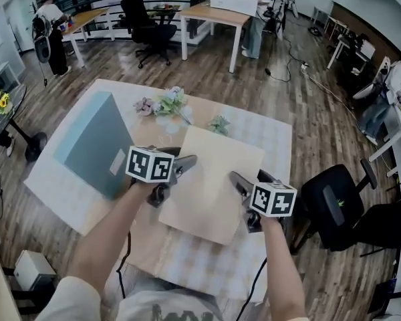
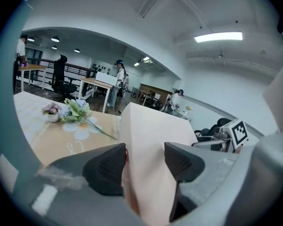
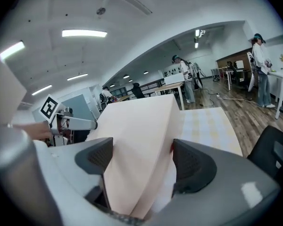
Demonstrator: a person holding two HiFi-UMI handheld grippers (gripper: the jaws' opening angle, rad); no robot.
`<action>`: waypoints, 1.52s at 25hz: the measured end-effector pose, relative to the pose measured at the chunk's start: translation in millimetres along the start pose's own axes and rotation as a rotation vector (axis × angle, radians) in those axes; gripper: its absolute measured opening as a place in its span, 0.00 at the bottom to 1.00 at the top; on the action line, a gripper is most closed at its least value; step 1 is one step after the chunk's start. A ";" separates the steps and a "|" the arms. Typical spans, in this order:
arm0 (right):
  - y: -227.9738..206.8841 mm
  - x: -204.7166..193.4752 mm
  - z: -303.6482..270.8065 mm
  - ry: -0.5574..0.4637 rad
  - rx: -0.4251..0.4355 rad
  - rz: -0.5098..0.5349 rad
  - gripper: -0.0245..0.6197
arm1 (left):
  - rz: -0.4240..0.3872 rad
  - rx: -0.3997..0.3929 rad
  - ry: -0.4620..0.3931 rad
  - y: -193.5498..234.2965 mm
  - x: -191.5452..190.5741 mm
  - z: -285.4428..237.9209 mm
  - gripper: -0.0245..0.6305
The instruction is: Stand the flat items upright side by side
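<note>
Near centre: tilted pale beige flat box [image 1: 217, 186], clamped by left gripper [image 2: 144, 161] and right gripper [image 3: 141, 161]; pad contact seen only in gripper views

Wood-plank floor [image 1: 307, 112] surrounds you. Ahead of you stand a black office chair [image 1: 147, 25] and a wooden table [image 1: 214, 13]. A strip light [image 2: 219, 36] glows overhead.

Left gripper [image 1: 186, 164] was clamped on the beige panel [image 1: 214, 179] at its left edge, right gripper [image 1: 239, 182] at its right edge. Jaws wide, pads on panel. Both forearms [image 1: 110, 236] reached in from the panel's near side.
</note>
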State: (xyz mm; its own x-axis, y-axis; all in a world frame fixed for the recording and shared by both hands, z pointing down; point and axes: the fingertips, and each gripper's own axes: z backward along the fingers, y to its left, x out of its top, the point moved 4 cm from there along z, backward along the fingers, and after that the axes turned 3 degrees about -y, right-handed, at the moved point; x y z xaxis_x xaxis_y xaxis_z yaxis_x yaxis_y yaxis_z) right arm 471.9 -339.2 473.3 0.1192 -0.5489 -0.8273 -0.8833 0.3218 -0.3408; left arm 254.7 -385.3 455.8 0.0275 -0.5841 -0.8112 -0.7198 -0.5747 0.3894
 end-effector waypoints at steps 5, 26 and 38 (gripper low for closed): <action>42.0 20.9 4.4 -0.053 0.010 0.121 0.65 | -0.006 0.047 -0.074 6.4 10.6 44.3 0.45; 168.6 -1.7 81.8 -0.267 -0.213 0.452 0.64 | -0.178 0.013 -0.189 -19.4 -8.7 168.6 0.45; 203.4 -32.7 118.9 -0.264 -0.270 0.471 0.62 | -0.226 0.019 -0.194 -40.0 -41.1 210.1 0.45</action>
State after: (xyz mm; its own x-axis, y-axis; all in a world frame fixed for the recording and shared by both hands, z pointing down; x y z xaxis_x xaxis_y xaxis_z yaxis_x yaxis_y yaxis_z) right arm 342.2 -164.1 377.9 -0.2350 -0.1741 -0.9563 -0.9482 0.2573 0.1862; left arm 136.7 -217.9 381.9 0.0566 -0.3209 -0.9454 -0.7237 -0.6655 0.1826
